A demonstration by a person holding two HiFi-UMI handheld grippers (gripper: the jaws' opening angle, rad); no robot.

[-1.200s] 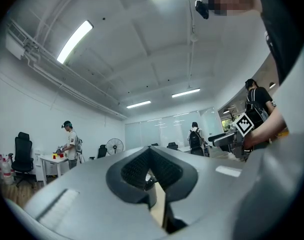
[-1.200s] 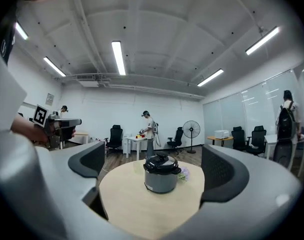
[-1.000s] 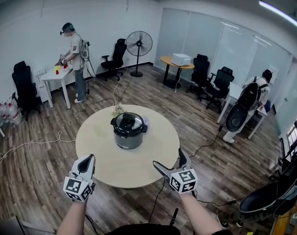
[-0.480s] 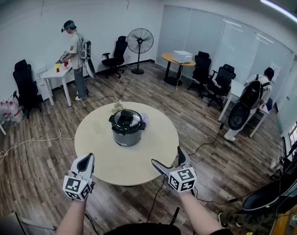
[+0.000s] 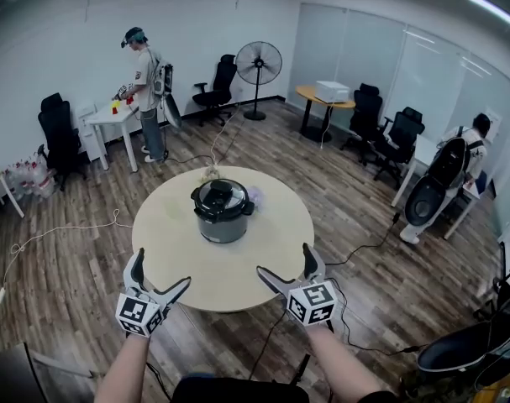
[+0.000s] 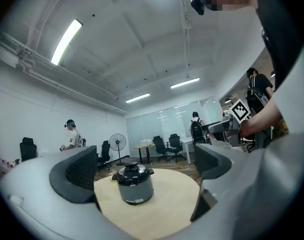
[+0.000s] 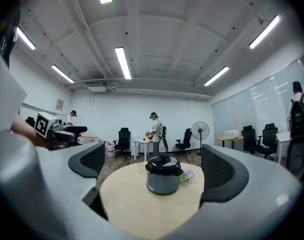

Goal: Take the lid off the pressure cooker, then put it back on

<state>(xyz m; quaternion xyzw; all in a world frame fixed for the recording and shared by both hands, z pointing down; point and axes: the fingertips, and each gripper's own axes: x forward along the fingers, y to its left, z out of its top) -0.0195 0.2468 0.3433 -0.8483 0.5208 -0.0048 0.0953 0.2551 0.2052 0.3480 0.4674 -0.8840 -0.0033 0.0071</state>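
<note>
A grey pressure cooker (image 5: 223, 218) with its black lid (image 5: 221, 199) on stands near the far side of a round beige table (image 5: 263, 263). The cooker (image 6: 135, 186) shows between the jaws in the left gripper view, and the cooker (image 7: 163, 179) likewise in the right gripper view. My left gripper (image 5: 162, 272) hangs at the table's near left edge; its jaws have just been opening and now stand wide with nothing between them. My right gripper (image 5: 284, 263) is at the near right edge, open and empty. Both are well short of the cooker.
A small bunch of pale flowers (image 5: 256, 196) lies beside the cooker. A person (image 5: 147, 91) stands at a white desk (image 5: 112, 120) at the back left. A fan (image 5: 259, 65), office chairs (image 5: 368, 120), a second person (image 5: 456, 170) and floor cables (image 5: 61, 229) surround the table.
The left gripper's jaws went from shut to wide open. Both grippers moved a little closer to the table, and the head view shifted slightly left.
</note>
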